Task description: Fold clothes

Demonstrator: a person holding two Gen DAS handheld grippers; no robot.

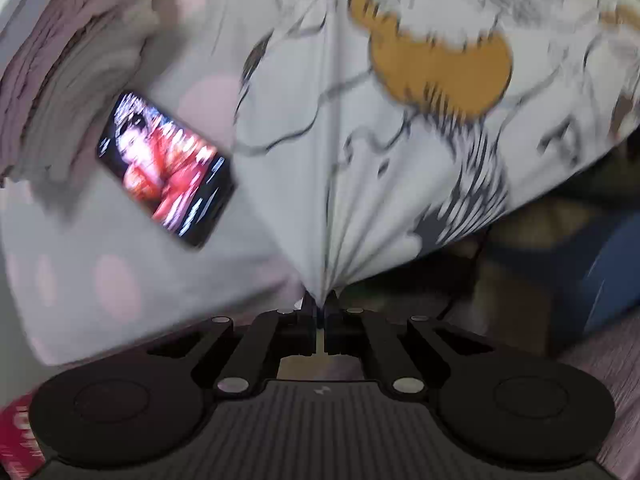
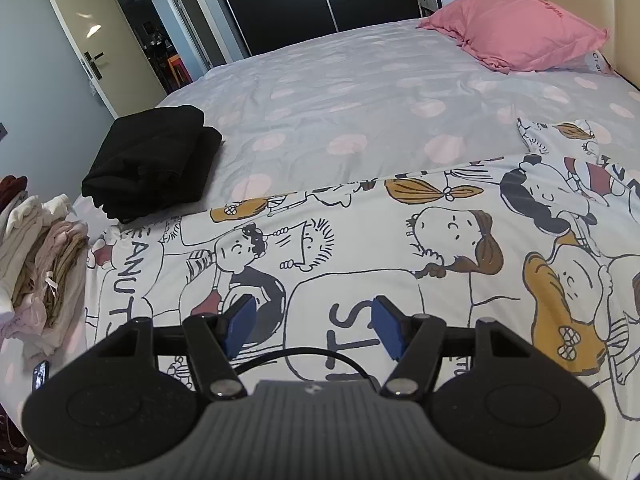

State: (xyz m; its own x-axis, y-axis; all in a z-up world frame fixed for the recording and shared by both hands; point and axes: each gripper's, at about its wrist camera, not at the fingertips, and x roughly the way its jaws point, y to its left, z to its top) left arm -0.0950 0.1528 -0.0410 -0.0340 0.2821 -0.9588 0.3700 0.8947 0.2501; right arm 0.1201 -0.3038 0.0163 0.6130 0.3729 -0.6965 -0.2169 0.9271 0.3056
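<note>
The cartoon-print garment (image 2: pixel 360 248) lies spread flat on the near part of the bed (image 2: pixel 360 92), with its far edge straight and a small part turned up at the right side. The left gripper (image 1: pixel 319 308) is clamped on a corner of this same garment (image 1: pixel 360 120), and the cloth rises from its closed jaws in tight pleats, so this corner is already lifted from the bed; the left view is blurred, so I cannot tell which corner it is. The right gripper (image 2: pixel 312 328) hovers over the middle of the print, its blue pads (image 2: pixel 240 328) stand apart and nothing is between them, so it holds nothing. As I judge it, the folding of this piece is only at its beginning: one corner is taken, the other is not yet taken, and no fold is visible in it. Some work looks already finished: a black folded garment (image 2: pixel 152 164) rests further back on the bed, and a pile of pale folded clothes (image 2: pixel 40 264) stands at the left edge, near a phone (image 1: pixel 168 168) with a lit screen. A pink pillow (image 2: pixel 520 28) lies at the head of the bed, well apart from the work. What is left is to grip a second corner, fold the piece, and set it with the others.
</note>
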